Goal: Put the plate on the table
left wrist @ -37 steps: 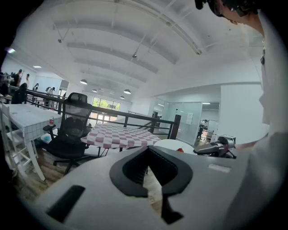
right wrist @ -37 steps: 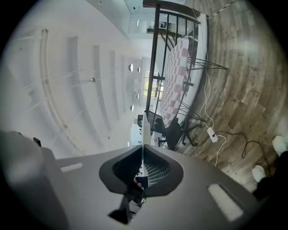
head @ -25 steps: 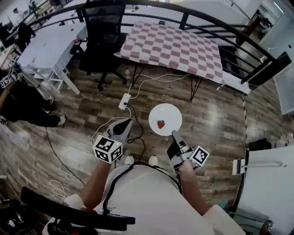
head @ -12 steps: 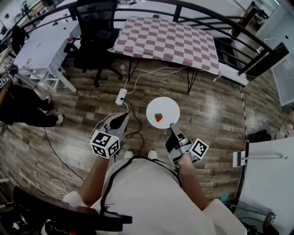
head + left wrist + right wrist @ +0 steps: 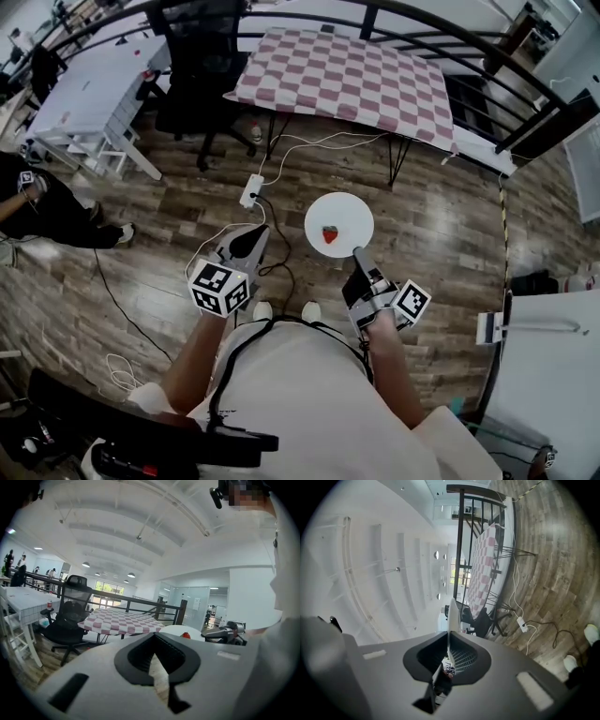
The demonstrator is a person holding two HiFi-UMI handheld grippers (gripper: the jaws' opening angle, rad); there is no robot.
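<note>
Right gripper [image 5: 357, 253] clamped on plate [image 5: 349, 214] rim, mid-frame.
Carry step, probably; next needs reaching checkered table [image 5: 347, 80], upper centre.

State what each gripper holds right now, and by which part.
The right gripper grips the white plate by its near rim, with a strawberry lying on it. The left gripper holds nothing.

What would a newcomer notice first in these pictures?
A white plate with a red strawberry on it hangs over the wood floor, its near rim pinched in the right gripper. Ahead stands a red-and-white checked table, with a black chair at its left.
</note>
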